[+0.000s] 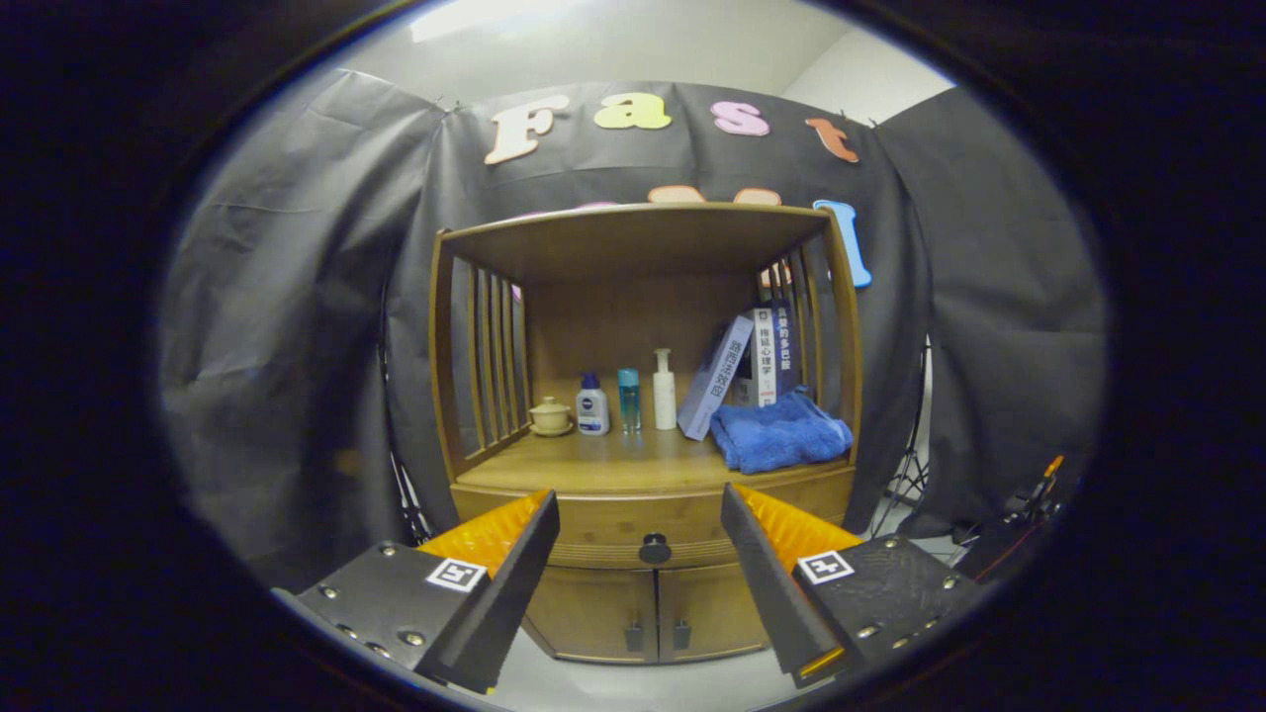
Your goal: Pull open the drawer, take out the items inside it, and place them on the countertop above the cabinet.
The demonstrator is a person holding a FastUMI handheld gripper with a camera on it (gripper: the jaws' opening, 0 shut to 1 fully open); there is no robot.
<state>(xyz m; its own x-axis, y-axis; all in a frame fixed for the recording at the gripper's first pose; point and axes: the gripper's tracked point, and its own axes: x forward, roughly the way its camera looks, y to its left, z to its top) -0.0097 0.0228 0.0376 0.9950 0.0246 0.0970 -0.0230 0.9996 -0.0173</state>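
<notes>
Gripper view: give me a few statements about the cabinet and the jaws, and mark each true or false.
1. The drawer is shut. True.
2. The gripper has its jaws closed on the drawer knob. False: the jaws stand open, and the knob sits beyond them, in the gap.
3. A blue towel lies on the countertop. True.
4. The books stand beside the lidded cup. False: they are at the opposite end, behind the towel.
5. Three bottles stand in a row. True.
</notes>
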